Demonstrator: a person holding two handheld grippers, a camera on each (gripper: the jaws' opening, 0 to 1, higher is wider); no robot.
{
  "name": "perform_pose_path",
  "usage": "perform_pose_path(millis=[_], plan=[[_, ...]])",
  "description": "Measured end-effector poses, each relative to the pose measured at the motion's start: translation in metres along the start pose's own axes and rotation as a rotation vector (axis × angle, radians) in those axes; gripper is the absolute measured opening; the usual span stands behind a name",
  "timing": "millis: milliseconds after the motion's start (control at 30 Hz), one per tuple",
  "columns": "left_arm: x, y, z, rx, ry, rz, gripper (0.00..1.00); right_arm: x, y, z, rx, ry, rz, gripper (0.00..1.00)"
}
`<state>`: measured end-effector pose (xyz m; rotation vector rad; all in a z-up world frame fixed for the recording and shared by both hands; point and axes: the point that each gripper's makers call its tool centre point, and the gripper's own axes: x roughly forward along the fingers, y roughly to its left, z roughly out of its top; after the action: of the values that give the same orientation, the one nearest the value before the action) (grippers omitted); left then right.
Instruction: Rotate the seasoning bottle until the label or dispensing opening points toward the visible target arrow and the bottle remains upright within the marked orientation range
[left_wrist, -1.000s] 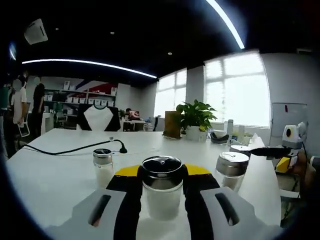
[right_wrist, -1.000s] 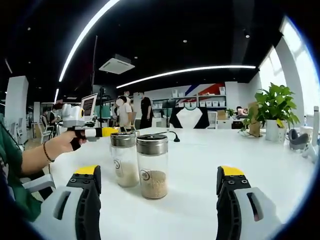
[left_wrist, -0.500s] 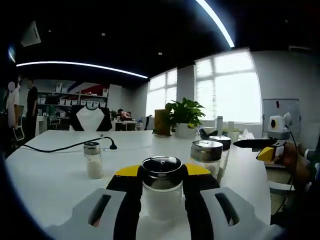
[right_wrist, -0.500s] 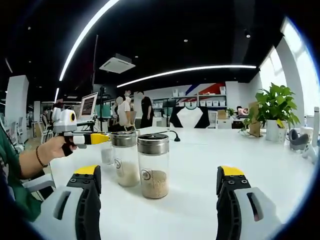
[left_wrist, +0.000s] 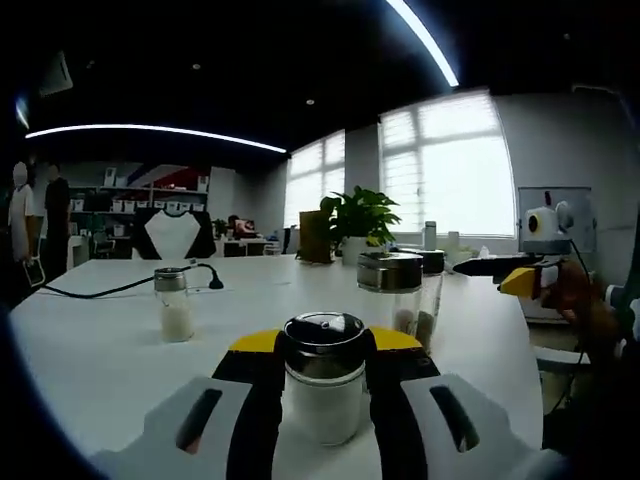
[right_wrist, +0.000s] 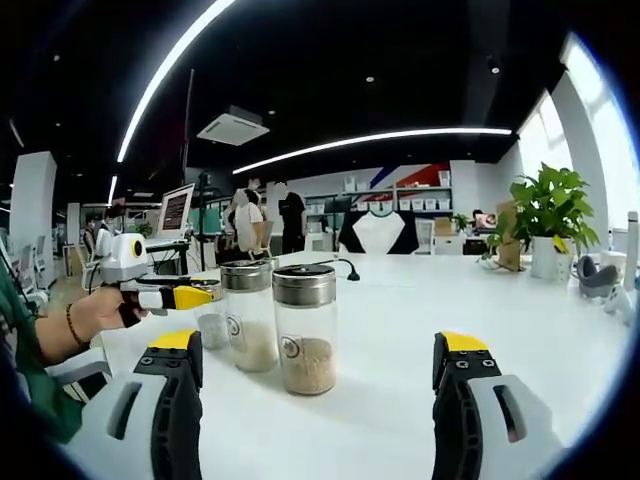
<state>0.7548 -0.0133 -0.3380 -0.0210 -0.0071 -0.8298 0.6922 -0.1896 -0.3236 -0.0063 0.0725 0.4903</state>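
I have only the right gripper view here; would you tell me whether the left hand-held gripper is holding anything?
Observer: Yes. In the left gripper view, the left hand-held gripper is shut on a seasoning bottle with white contents.
Operator: Thank you. Is it upright?
Observer: It looks upright, with its glossy black lid facing up between the jaws.
Operator: Is anything standing close beside it?
Observer: A small shaker with white contents stands apart from it on the table, left of it in that view.
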Motion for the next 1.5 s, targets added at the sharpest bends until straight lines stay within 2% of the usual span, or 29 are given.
perform_pose_path(millis=[267,433,533,633,700,767,867,933,967,1067,1100,1167,1200,1233,1300,1400,1467,1500], plan=[[0.001,0.000,0.000,0.013,-0.027,-0.009,0.33,0.001,0.002,-0.003,0.003,0.008,0.005,0.98],[0.002,0.001,0.002,0.016,-0.033,-0.013,0.33,0.003,0.011,-0.004,0.004,0.013,0.008,0.98],[0.002,0.001,0.002,0.013,-0.056,-0.021,0.33,0.003,0.014,-0.006,0.005,0.018,0.008,0.98],[0.002,0.002,0.004,0.010,-0.046,-0.042,0.34,0.003,0.013,-0.006,0.005,0.022,0.009,0.98],[0.002,0.001,0.002,0.013,-0.027,-0.060,0.40,0.003,0.012,-0.005,0.004,0.023,0.006,0.98],[0.002,0.002,0.001,0.015,-0.017,-0.066,0.50,0.003,0.008,-0.004,0.006,0.021,-0.008,0.98],[0.002,0.009,-0.001,-0.011,0.005,-0.072,0.55,0.003,0.008,-0.006,0.011,0.025,0.000,0.97],[0.003,0.004,0.002,-0.014,-0.002,-0.154,0.59,0.003,0.006,-0.006,0.012,0.026,0.001,0.97],[0.006,0.001,0.006,0.000,-0.018,-0.222,0.59,0.004,0.005,-0.006,0.011,0.025,0.002,0.97],[0.005,-0.003,0.010,-0.064,0.011,-0.326,0.60,0.004,0.004,-0.008,0.011,0.032,0.007,0.97],[0.004,-0.005,0.011,-0.056,0.007,-0.356,0.60,0.004,0.001,-0.008,0.003,0.031,-0.001,0.97],[0.004,0.000,0.009,-0.052,0.029,-0.369,0.59,0.003,-0.001,-0.007,-0.020,0.034,-0.008,0.97],[0.003,0.003,0.004,-0.061,0.068,-0.389,0.60,0.003,-0.002,-0.008,-0.023,0.036,-0.008,0.97],[0.004,0.006,0.002,-0.071,0.084,-0.409,0.60,0.004,-0.002,-0.008,-0.022,0.037,-0.008,0.97],[0.006,0.010,0.003,-0.075,0.085,-0.410,0.56,0.004,-0.003,-0.009,-0.011,0.036,-0.002,0.97],[0.003,0.000,0.005,-0.093,0.081,-0.507,0.52,0.004,-0.003,-0.008,-0.010,0.031,0.004,0.97],[0.002,-0.010,0.003,-0.033,0.091,-0.555,0.51,0.003,-0.004,-0.006,-0.021,0.025,0.005,0.97],[0.003,-0.009,0.004,-0.027,0.090,-0.546,0.51,0.003,-0.004,-0.006,-0.022,0.023,0.005,0.97]])
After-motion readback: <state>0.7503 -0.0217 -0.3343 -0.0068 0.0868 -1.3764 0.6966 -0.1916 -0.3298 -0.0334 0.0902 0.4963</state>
